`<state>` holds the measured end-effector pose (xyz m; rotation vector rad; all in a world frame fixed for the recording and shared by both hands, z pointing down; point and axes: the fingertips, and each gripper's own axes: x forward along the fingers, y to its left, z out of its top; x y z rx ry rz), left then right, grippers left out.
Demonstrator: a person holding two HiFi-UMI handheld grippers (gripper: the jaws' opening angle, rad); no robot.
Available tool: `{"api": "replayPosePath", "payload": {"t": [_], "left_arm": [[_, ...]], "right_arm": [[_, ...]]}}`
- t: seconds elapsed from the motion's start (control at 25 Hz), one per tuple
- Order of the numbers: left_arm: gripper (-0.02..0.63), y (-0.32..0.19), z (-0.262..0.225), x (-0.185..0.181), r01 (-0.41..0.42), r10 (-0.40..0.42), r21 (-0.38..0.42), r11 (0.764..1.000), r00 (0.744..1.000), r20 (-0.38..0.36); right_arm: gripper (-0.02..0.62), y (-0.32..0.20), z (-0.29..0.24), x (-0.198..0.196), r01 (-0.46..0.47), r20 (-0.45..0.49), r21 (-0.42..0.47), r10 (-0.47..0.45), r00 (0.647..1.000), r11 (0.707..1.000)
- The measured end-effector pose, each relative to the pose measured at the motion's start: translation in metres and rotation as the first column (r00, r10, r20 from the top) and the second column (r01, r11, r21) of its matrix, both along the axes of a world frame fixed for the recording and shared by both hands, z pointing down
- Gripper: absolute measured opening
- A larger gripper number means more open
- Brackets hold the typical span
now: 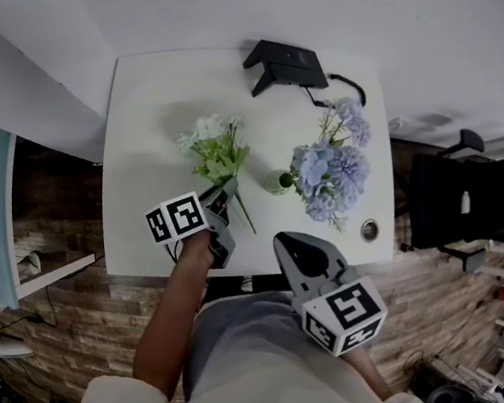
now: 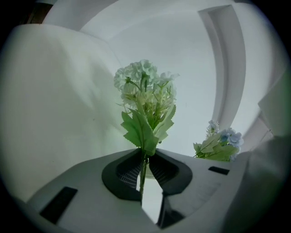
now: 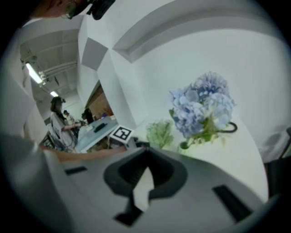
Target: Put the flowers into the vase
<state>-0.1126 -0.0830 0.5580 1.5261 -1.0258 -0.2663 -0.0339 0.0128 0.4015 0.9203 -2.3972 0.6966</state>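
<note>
Left gripper view showed the left gripper [image 2: 144, 157] clamped on the thin green stem of the white flowers [image 2: 144, 91], its jaws pressed to the stem just under the lowest leaves. The stem's lower end slipped out of sight between the jaws. Whether the bunch rested on the table [image 1: 136, 146] or hung above it could not be told.

In the head view this gripper, with its marker cube [image 1: 177, 219], sat left of the vase [image 1: 284, 181] and near it. The white heads reached toward the far side of the table, apart from the vase.

The right gripper [image 3: 146, 149] had its jaws together with nothing between them. It sat nearer the person than the vase, over the table's near edge.

Only the dark green mouth of the vase could be made out. Its body was lost under the blue flowers [image 1: 329, 173] that stood in it, so whether it stood straight or leaned was unclear.

Beyond the vase, at the far edge, lay a black device [image 1: 285, 64] with a cable [image 1: 359, 90] curling toward the blue heads. A small round fitting [image 1: 368, 229] sat in the table right of the vase, by the near edge.

Farther right, a black chair [image 1: 470, 196] was partly cut off by the frame.

In the right gripper view a person [image 3: 58, 123] stood far behind the vase, small and blurred.
</note>
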Motion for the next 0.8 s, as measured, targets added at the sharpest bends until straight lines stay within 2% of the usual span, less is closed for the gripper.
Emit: {"api": "replayPosePath", "payload": {"t": [0.12, 0.28, 0.56, 0.8], "left_arm": [[0.071, -0.001, -0.014, -0.004, 0.004, -0.005, 0.04, 0.999, 1.0, 0.024], [0.071, -0.003, -0.033, -0.009, -0.009, -0.002, 0.106, 0.994, 0.995, 0.099], [0.071, -0.002, -0.059, -0.01, -0.017, -0.001, 0.168, 0.986, 0.994, 0.108], [0.071, 0.001, -0.069, -0.01, -0.062, 0.029, 0.201, 0.978, 0.986, 0.163]], "right_arm": [[0.023, 0.003, -0.001, -0.002, 0.001, 0.004, 0.005, -0.001, 1.0, 1.0], [0.023, 0.007, -0.004, -0.006, 0.002, 0.011, 0.013, -0.002, 1.0, 1.0], [0.023, 0.011, -0.007, -0.007, -0.009, 0.016, 0.031, 0.009, 1.0, 0.999], [0.023, 0.013, -0.009, -0.01, -0.019, 0.034, 0.04, 0.017, 0.999, 0.999]]}}
